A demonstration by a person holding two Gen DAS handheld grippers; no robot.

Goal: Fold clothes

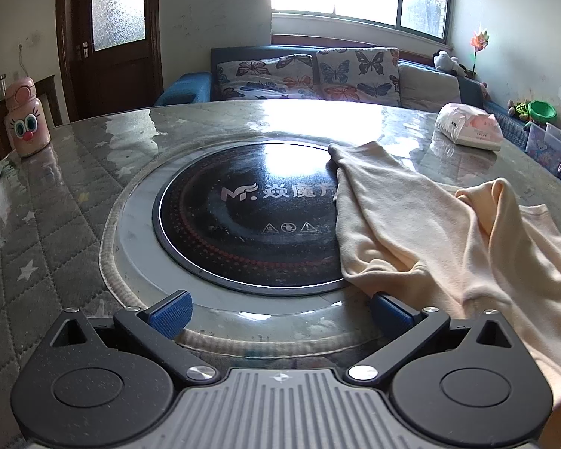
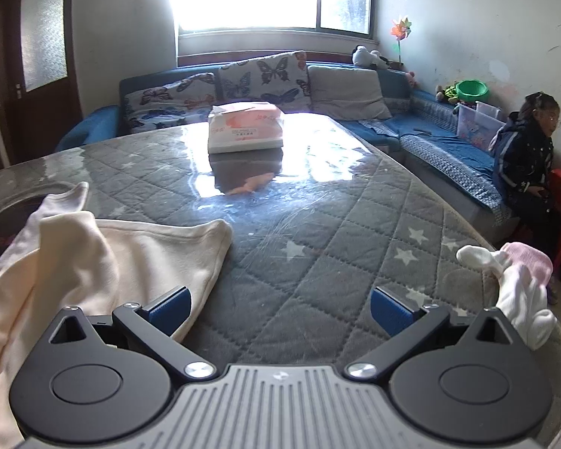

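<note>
A cream garment [image 1: 448, 232] lies crumpled on the glass-topped table, one sleeve reaching over the black round hob [image 1: 243, 213]. My left gripper [image 1: 280, 312] is open just in front of the hob; its right blue pad [image 1: 391, 312] touches the garment's near edge. In the right wrist view the same cream garment [image 2: 93, 258] covers the left side. My right gripper [image 2: 280, 312] is open over the quilted table cover, with its left pad [image 2: 170, 310] over the garment's hem and nothing between the fingers.
A tissue pack [image 2: 245, 127] lies at the table's far side. White and pink small clothes [image 2: 520, 284] sit at the right edge. A pink bottle [image 1: 26, 121] stands far left. A blue sofa [image 2: 430, 138] runs behind; a person [image 2: 527, 161] sits at the right.
</note>
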